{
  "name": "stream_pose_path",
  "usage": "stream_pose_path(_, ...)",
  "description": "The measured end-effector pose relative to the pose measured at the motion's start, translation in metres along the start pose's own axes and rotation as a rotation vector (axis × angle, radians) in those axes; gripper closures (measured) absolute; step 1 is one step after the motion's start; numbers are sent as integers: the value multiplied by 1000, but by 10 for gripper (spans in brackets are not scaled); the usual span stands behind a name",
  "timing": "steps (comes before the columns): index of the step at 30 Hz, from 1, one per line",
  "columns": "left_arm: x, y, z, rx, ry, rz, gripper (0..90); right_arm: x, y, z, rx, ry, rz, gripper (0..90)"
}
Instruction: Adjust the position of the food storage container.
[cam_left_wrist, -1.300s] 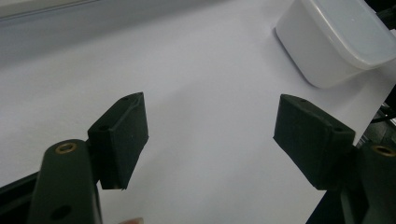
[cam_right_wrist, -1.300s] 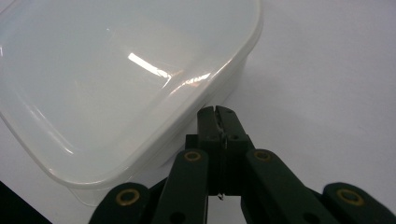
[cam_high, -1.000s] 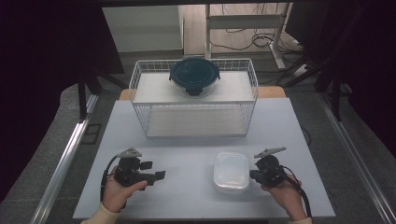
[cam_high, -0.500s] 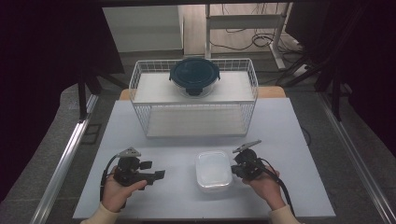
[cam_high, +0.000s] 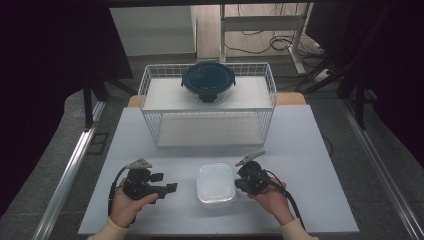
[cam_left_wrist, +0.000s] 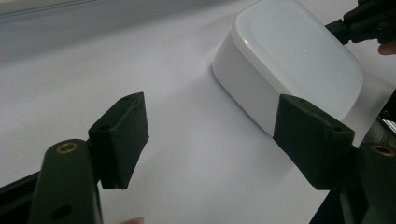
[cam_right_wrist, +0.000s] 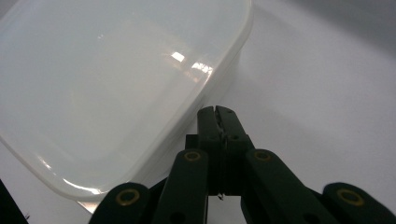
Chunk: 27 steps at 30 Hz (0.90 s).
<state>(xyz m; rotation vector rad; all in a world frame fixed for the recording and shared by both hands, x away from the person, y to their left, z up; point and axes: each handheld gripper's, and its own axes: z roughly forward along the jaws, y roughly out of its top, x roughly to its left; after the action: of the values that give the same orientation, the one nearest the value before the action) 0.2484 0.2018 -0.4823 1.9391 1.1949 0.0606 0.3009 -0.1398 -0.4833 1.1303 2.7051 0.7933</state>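
high view: the white box (cam_high: 216, 184) sat low centre on the table (cam_high: 310, 150), the right gripper (cam_high: 243, 182) touching its right side, jaws pressed together on nothing; a hard nudge could skid it.

left gripper view: the left gripper (cam_left_wrist: 210, 135) gaped empty, the box at upper right.

right gripper view: the box filled the upper left. no writing was readable.

Laboratory recording station: white table (cam_high: 310, 150), dark curtains (cam_high: 50, 60) at both sides, floor cables (cam_high: 260, 42) at upper centre.
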Motion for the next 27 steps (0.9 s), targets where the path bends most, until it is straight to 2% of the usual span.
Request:
stream_pose_path(4,0,0,-2,-9,6,4,258,-1,-2,-2,-11,21,1,894)
stream_pose_path(8,0,-1,-3,-31,15,8,264,-6,-4,-11,-39,8,9,894)
stream_pose_path(10,-1,0,-3,-43,19,7,263,-12,-8,-26,-92,-9,37,894)
stream_pose_path(14,-1,-1,-3,-49,20,2,262,-17,-13,-37,-132,-11,55,892)
stream_pose_path(15,-1,-1,-3,-51,17,-3,262,-20,-17,-42,-161,-10,74,887)
stream_pose_path(17,0,-1,-3,-55,13,-10,261,-22,-19,-43,-173,-8,79,873)
stream_pose_path(19,0,-1,-3,-57,9,-15,260,-26,-23,-45,-206,7,89,758)
stream_pose_path(20,1,-1,-3,-56,7,-19,260,-31,-26,-46,-229,40,132,619)
stream_pose_path(21,2,-1,-2,-55,5,-19,260,-32,-27,-45,-233,45,137,564)
stream_pose_path(22,2,-1,-2,-53,4,-22,260,-32,-27,-45,-233,45,137,564)
stream_pose_path(24,3,-2,0,-51,0,-28,259,-32,-27,-45,-236,32,152,460)
stream_pose_path(27,4,-2,0,-52,-1,-37,258,-32,-26,-43,-242,38,172,390)
